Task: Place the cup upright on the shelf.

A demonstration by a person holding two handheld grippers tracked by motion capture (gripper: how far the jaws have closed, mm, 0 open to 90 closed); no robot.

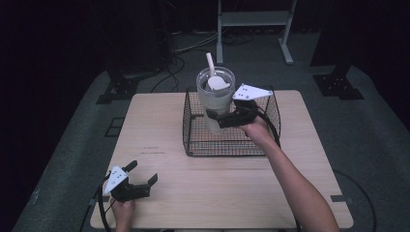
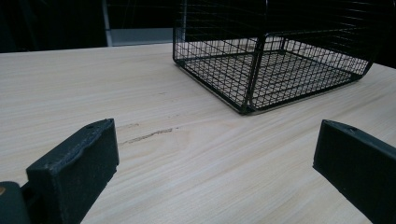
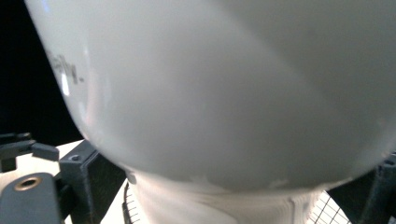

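Tumbler held over the basket
Right gripper [image 1: 217, 117] clamps the tumbler [image 1: 215, 99] low; smooth, probably slippery. Left gripper [image 1: 142, 178] gapes empty.

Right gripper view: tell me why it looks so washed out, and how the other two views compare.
Right gripper view: the cup sits so close that it is a pale, soft blur with slight glare at its left. Left gripper view: evenly lit, basket and table sharp. High view: table lit, surroundings dark.
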